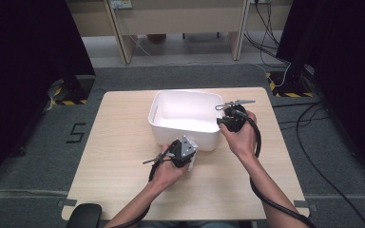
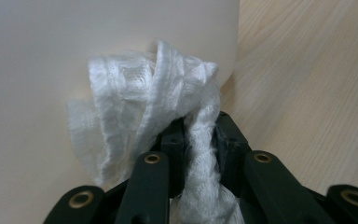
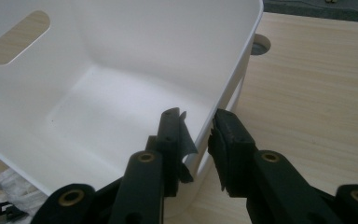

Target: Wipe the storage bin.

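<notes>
The white tub (image 1: 183, 116) stands mid-table, its inside bare and open from above. The near wall blocks the left tongs (image 1: 188, 153), which press a white cloth (image 2: 144, 107) right against it. The right tongs (image 3: 196, 135) straddle the tub's right rim, one jaw inside, one outside. Bare table (image 1: 114, 142) lies wide to the left and along the near edge

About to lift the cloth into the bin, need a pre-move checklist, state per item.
1. Left gripper shut on white cloth: ok.
2. Right gripper straddles the wall of the white bin, one jaw on each side: ok.
3. Whether the right jaws clamp the wall: cannot tell.
4. Bin interior free: ok.
5. Cloth outside the bin, against its near wall: not ok, needs lifting over the rim.
6. Bin fully on table: ok.
</notes>
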Action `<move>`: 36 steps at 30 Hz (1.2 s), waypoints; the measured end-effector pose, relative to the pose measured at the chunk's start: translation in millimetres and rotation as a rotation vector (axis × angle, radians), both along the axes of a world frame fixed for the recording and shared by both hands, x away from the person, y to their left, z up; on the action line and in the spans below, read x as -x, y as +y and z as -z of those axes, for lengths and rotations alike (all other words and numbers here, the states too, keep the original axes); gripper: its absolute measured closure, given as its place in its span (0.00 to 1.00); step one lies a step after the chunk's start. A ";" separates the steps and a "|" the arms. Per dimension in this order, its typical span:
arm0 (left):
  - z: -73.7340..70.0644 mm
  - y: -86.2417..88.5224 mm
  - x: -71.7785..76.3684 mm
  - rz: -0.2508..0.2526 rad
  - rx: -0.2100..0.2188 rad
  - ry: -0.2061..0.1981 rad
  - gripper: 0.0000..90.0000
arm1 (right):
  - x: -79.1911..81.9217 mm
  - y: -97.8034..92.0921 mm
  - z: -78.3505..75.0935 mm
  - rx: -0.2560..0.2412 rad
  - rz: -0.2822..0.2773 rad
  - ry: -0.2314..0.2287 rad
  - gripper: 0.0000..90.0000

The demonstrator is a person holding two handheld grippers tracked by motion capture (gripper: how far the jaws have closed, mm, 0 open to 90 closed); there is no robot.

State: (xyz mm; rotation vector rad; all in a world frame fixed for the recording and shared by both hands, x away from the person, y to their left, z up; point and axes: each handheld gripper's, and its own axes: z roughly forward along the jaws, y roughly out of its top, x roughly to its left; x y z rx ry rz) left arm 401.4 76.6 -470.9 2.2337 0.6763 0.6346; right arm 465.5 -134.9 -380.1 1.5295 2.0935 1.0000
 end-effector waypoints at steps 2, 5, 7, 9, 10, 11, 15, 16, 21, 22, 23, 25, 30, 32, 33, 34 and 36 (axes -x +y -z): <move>1.4 -0.1 -0.1 -0.001 -0.005 0.005 0.85 | 0.0 -0.1 0.0 0.000 -0.001 0.001 0.82; 4.8 -0.4 -0.5 -0.004 -0.006 0.007 0.85 | 0.2 -0.1 -0.1 0.001 -0.002 0.000 0.82; 6.8 -0.2 -1.3 -0.001 -0.014 0.012 0.85 | 0.1 0.0 -0.1 -0.001 -0.001 0.001 0.82; 8.9 -0.2 -1.8 -0.001 -0.019 0.016 0.85 | 0.0 0.0 -0.1 0.000 -0.001 0.001 0.82; 10.0 -0.4 -2.0 -0.003 -0.015 0.019 0.85 | 0.1 0.2 -0.1 -0.002 0.000 0.001 0.82; 11.1 -0.6 -2.1 -0.004 -0.015 0.019 0.85 | 0.1 0.0 -0.1 0.000 -0.001 0.001 0.82; 14.4 -0.2 -2.9 -0.004 -0.024 0.028 0.85 | 0.0 -0.3 0.0 -0.001 -0.003 0.001 0.82; 15.2 -0.1 -3.2 -0.004 -0.025 0.031 0.85 | 0.1 -0.2 0.0 -0.002 -0.002 0.001 0.82; 17.6 0.3 -4.5 -0.007 -0.025 0.038 0.85 | 0.0 0.2 0.0 -0.004 0.000 0.001 0.82; 18.0 0.2 -4.8 -0.009 -0.024 0.038 0.85 | 0.0 0.2 0.1 -0.004 -0.001 0.001 0.82; 18.3 0.2 -5.1 -0.009 -0.027 0.040 0.85 | 0.0 0.4 0.0 -0.005 0.001 0.001 0.82; 19.0 -0.2 -5.2 -0.010 -0.025 0.044 0.85 | 0.1 0.5 0.1 -0.005 0.000 0.001 0.81; 18.5 -1.5 -5.6 -0.011 -0.028 0.046 0.85 | -0.1 0.4 0.1 -0.004 0.001 0.002 0.81; 18.3 -2.1 -5.8 -0.009 -0.029 0.047 0.85 | -0.1 0.5 0.0 -0.005 0.001 0.002 0.81; 18.0 -2.5 -5.7 -0.010 -0.031 0.049 0.85 | -0.1 0.3 0.1 -0.005 0.001 0.002 0.81; 18.1 -3.1 -5.7 -0.010 -0.030 0.050 0.85 | -0.2 0.4 0.0 -0.006 0.001 0.002 0.81; 17.9 -4.2 -5.6 -0.007 -0.032 0.050 0.85 | -0.2 0.6 0.0 -0.005 0.001 0.002 0.81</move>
